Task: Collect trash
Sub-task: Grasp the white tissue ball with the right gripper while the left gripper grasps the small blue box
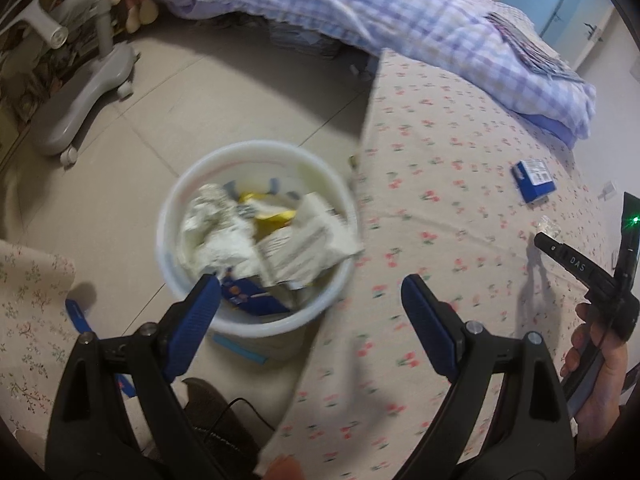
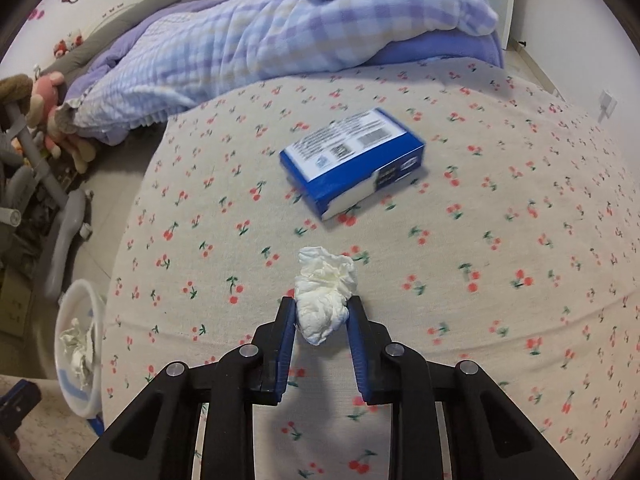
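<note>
A crumpled white tissue point(image 2: 323, 300) lies on the cherry-print bed sheet point(image 2: 480, 240), and my right gripper point(image 2: 322, 308) is shut on it, blue pads pressing both sides. Behind it rests a blue and white box point(image 2: 352, 162). On the floor beside the bed stands a white trash bin point(image 1: 256, 236), full of crumpled paper and wrappers. My left gripper point(image 1: 312, 292) hovers over its near rim, open and empty. In the left wrist view the right gripper point(image 1: 548, 242) shows at the far right, held by a hand point(image 1: 600, 368), with the box point(image 1: 534, 180) beyond it. The bin point(image 2: 80, 340) also appears in the right wrist view, low left.
A purple checked quilt point(image 2: 280, 36) is bunched along the bed's far side. A grey chair base on castors point(image 1: 80, 96) stands on the tiled floor left of the bin. Stuffed toys point(image 2: 48, 112) sit by the bed's corner. A floral cloth point(image 1: 28, 320) lies at lower left.
</note>
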`<state>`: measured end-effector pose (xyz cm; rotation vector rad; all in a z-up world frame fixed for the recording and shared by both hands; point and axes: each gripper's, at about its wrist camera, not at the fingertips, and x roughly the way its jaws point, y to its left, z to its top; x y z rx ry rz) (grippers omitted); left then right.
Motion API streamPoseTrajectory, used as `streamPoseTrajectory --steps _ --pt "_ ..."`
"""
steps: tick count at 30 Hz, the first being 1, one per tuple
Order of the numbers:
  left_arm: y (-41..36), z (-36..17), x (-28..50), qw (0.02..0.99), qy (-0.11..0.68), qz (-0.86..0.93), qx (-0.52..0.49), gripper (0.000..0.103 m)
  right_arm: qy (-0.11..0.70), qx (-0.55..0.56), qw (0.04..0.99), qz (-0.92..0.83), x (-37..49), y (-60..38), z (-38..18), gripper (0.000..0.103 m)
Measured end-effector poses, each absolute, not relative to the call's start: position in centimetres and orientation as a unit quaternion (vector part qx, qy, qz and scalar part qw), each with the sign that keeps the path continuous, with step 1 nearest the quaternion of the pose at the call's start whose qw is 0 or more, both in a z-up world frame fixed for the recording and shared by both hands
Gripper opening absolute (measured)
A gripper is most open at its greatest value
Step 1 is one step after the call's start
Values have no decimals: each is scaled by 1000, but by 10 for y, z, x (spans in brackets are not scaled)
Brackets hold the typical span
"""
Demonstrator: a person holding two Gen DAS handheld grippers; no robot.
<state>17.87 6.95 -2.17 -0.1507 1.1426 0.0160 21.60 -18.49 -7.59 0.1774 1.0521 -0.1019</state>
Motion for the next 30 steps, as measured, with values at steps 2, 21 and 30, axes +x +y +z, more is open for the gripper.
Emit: streamPoseTrajectory --steps 2,21,30 --pt "53 -21 181 841 537 -5 -62 92 497 87 862 -44 212 -195 -69 26" --pt "-191 -37 286 839 476 -196 177 92 470 103 876 -32 161 -343 -28 26" --pt "-229 -59 324 825 471 -229 210 88 473 141 868 -48 159 -388 -35 26"
